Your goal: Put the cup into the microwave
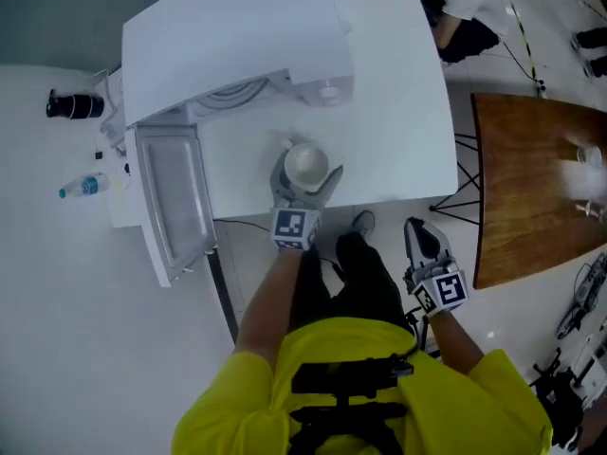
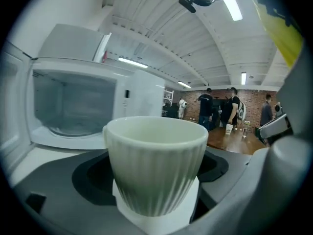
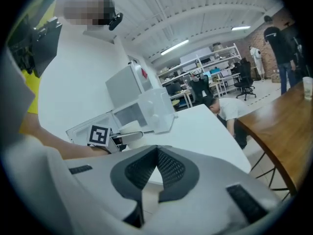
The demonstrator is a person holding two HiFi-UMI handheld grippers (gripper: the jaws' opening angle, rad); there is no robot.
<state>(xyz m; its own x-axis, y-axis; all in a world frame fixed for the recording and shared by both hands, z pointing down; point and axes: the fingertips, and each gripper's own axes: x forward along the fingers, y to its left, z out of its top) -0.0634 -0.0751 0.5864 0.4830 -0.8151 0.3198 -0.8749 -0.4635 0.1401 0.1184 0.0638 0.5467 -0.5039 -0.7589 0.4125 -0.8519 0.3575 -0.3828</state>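
A pale ribbed cup [image 1: 306, 165] sits between the jaws of my left gripper [image 1: 305, 176], which is shut on it above the white table [image 1: 398, 112]. Seen along the left gripper's jaws, the cup [image 2: 156, 165] fills the middle, upright and empty. The white microwave [image 1: 237, 36] stands just beyond, its door [image 1: 171, 202] swung open to the left and its cavity [image 2: 73, 106] facing the cup. My right gripper [image 1: 415, 230] hangs off the table's near right edge, its jaws shut and empty [image 3: 157, 153]. From there the cup [image 3: 131, 128] shows at the left.
A brown wooden table [image 1: 531, 178] stands to the right with small items on it. A plastic bottle [image 1: 83, 187] and a black object [image 1: 74, 105] lie on the floor at left. People stand in the background [image 2: 230, 106].
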